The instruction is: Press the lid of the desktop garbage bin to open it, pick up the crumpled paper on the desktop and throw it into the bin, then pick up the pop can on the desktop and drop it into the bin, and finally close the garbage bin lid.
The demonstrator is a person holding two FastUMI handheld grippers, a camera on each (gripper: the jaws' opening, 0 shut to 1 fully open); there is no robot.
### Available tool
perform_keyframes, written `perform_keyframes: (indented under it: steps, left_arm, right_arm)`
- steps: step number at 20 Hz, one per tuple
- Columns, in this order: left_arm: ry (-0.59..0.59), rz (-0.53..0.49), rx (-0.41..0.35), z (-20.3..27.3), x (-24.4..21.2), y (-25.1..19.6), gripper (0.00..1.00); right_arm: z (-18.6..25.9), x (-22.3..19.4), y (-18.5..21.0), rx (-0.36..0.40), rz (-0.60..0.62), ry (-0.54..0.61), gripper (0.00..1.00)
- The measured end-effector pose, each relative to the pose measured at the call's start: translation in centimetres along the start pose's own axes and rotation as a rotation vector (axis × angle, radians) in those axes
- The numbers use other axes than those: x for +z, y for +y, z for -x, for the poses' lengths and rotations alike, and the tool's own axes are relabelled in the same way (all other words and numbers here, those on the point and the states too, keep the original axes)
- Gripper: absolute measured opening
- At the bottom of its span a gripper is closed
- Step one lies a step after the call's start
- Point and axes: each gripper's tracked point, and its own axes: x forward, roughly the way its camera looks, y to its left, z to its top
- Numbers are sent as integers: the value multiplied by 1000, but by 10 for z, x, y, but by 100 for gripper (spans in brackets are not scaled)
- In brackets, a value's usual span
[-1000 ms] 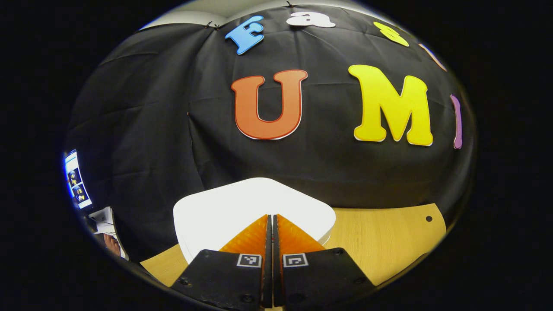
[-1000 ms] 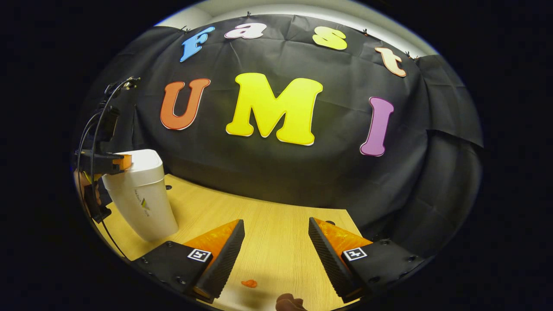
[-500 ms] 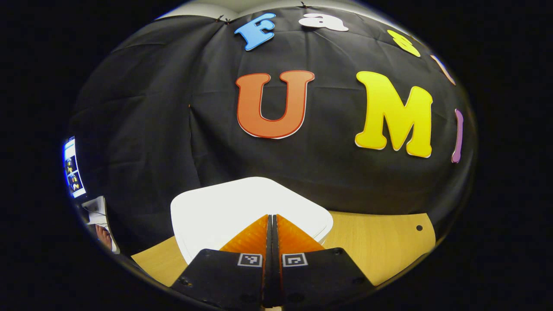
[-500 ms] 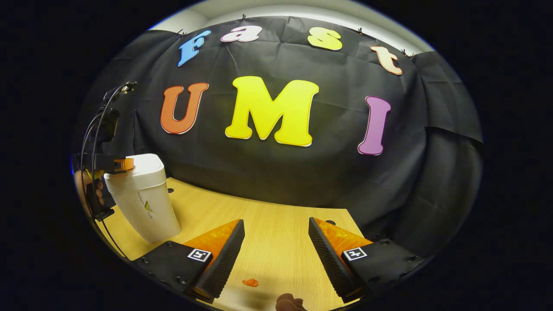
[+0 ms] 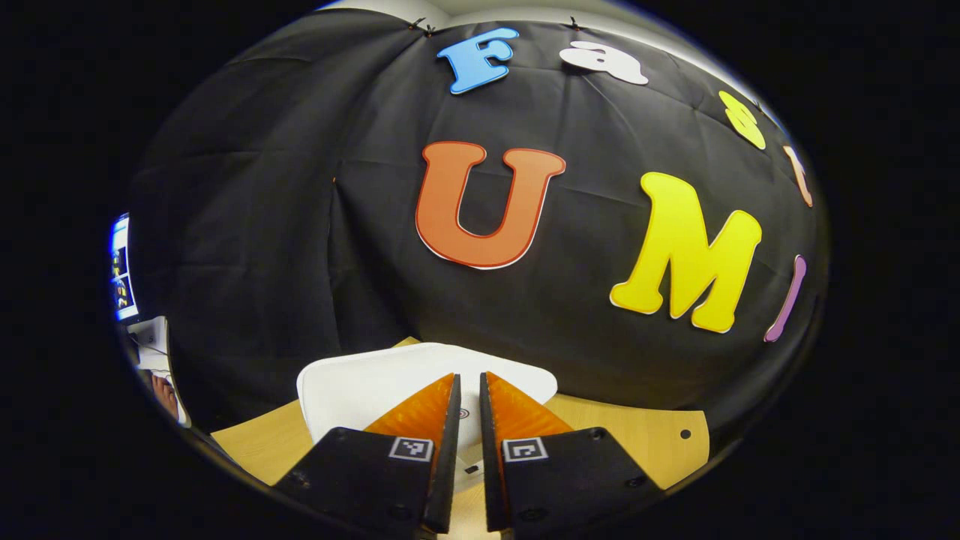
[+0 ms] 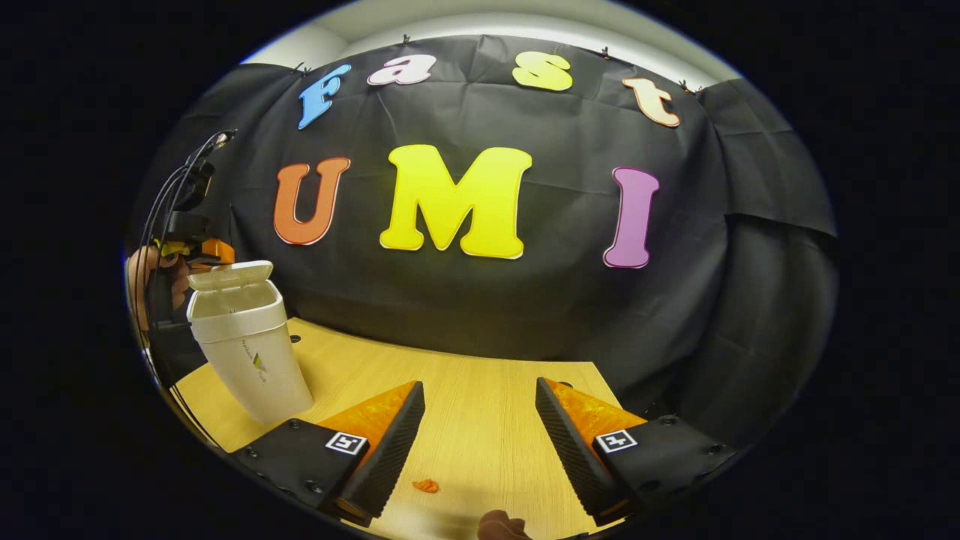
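Two grippers work a wooden desktop (image 6: 480, 420) in the booth, where a white, tapered garbage bin (image 6: 251, 352) stands upright, its long axis vertical, narrowing toward the base, well off to the left of the right gripper (image 6: 480, 409). Half a second ago its lid (image 6: 232, 276) lay flat and shut; now it has sprung up, tilted back from the rim and showing its underside. The left gripper (image 5: 466, 386), held in a hand (image 6: 142, 277) above and behind the bin, has risen off the lid, its fingers, pressed together before, now parted by a narrow gap with nothing between them. The right gripper's fingers stand wide apart over the bare wood, empty, a small orange scrap (image 6: 426, 486) just below them.
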Motion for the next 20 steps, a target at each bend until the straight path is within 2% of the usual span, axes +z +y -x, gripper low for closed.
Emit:
perform_keyframes:
  steps: [1, 2, 3, 5, 6, 11, 16, 20]
  left_arm:
    - [-8, -14, 6, 2, 6, 0, 23]
    - [-21, -20, 1, 5, 13, -3, 34]
    - [-31, -22, -20, 9, 18, -8, 40]
    - [-55, -38, -35, 17, 26, -15, 58]
    - [-66, -48, -42, 21, 29, -17, 71]
    - [-139, -71, -89, 57, 36, -25, 97]
    - [-175, -129, -239, 101, 0, -42, 98]
    - [-173, -131, -299, 132, -43, -45, 98]
  right_arm:
    - [2, -3, -4, -1, -12, 3, 94]
    - [4, -5, -7, 1, -23, 10, 94]
    - [5, -9, -9, 2, -28, 18, 94]
    - [8, -13, -13, 8, -37, 24, 94]
    - [8, -14, -17, 5, -44, 26, 94]
    - [10, -33, -16, 16, -82, 70, 94]
    - [4, -82, 3, 46, -72, 218, 94]
    - [-1, -115, 22, 65, -47, 316, 94]
